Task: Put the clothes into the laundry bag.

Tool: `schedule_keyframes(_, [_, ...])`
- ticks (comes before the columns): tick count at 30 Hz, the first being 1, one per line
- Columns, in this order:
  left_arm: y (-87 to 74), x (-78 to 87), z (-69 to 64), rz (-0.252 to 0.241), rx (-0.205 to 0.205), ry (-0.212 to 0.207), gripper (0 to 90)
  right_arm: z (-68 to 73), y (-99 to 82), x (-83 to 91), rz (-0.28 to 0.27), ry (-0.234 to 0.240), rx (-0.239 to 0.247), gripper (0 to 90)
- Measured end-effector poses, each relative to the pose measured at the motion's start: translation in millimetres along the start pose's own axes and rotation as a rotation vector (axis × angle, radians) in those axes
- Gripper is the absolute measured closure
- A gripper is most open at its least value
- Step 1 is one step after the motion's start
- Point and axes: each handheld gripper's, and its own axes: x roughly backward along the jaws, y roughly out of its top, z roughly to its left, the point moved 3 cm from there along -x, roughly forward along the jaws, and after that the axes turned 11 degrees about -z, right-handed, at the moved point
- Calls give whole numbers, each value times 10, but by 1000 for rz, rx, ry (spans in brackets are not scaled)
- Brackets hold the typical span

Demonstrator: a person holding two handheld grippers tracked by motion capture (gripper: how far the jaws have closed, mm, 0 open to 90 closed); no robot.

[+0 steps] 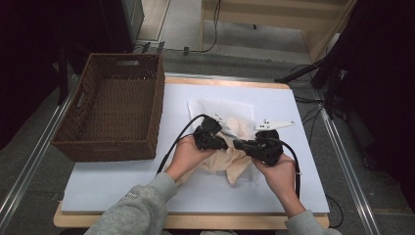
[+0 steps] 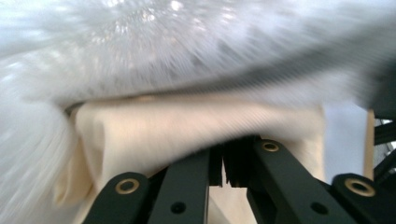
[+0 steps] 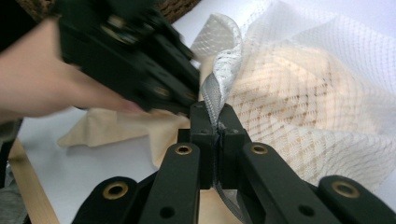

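- A person at a white-topped table works a cream cloth and a white mesh laundry bag with a tool in each hand.
- The right tool is clenched on the grey zipped edge of the mesh bag; the bag's rim rises straight up out of its closed jaws, and the bag spreads away beyond and to the right of them.
- The cream cloth shows through the netting just past the right tool, with a loose flap lying on the table to the tool's left.
- The left tool is clenched on the cream cloth, which bunches right at its jaw tips; blurred mesh hangs above and beyond them.
- The left tool sits close beside the right tool, just up and left of its tips.
- A brown wicker basket stands well off to the left of the left tool.
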Motion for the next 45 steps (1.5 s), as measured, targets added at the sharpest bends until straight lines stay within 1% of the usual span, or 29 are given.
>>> schedule_keyframes(2, [-11,141,-28,-5,-19,-2,869,-13,-6,5,0,-4,-1,886])
schedule_keyframes(4, [-22,247,-38,-12,-20,-10,855,-16,-8,2,3,-5,-2,886])
schedule_keyframes(5, [-29,315,-42,-25,-23,-9,850,-17,-8,-1,5,-5,-4,886])
schedule_keyframes(7, [-44,396,-45,-35,-17,-14,818,-16,-10,-14,8,-4,-1,886])
schedule_keyframes(9, [-73,475,-42,-32,-31,-14,762,-14,-12,-24,9,-1,3,886])
schedule_keyframes(11, [-107,548,-39,-40,-28,1,694,-15,-14,-30,11,2,3,886])
schedule_keyframes(12, [-130,589,-28,-49,-18,9,666,-15,-16,-34,11,4,3,886])
schedule_keyframes(14, [-167,650,-12,-55,-7,7,618,-11,-17,-42,12,5,4,886])
schedule_keyframes(16, [-219,716,-1,-61,0,16,596,1,-23,-44,16,9,4,885])
schedule_keyframes(20, [-332,813,3,-55,-5,20,568,7,-29,-45,16,14,2,885])
schedule_keyframes(23, [-427,888,5,-44,-24,41,541,6,-26,-43,16,16,4,885])
schedule_keyframes(28, [-558,1007,21,-64,-9,60,492,2,-25,-42,17,20,7,884])
schedule_keyframes(32, [-686,1061,32,-67,-7,68,467,-3,-29,-37,17,25,8,883])
schedule_keyframes(34, [-753,1070,44,-63,2,62,464,-13,-27,-41,18,29,9,883])
schedule_keyframes(36, [-808,1064,55,-63,12,65,470,-12,-21,-46,20,30,3,883])
schedule_keyframes(37, [-830,1058,57,-63,17,61,476,-11,-17,-51,20,33,4,883])
schedule_keyframes(40, [-894,1015,69,-36,15,72,492,-8,-8,-68,20,38,7,882])
schedule_keyframes(43, [-913,960,72,-25,16,67,501,0,2,-92,22,44,11,882])
schedule_keyframes(45, [-904,912,55,-25,14,68,543,3,16,-101,21,47,17,882])
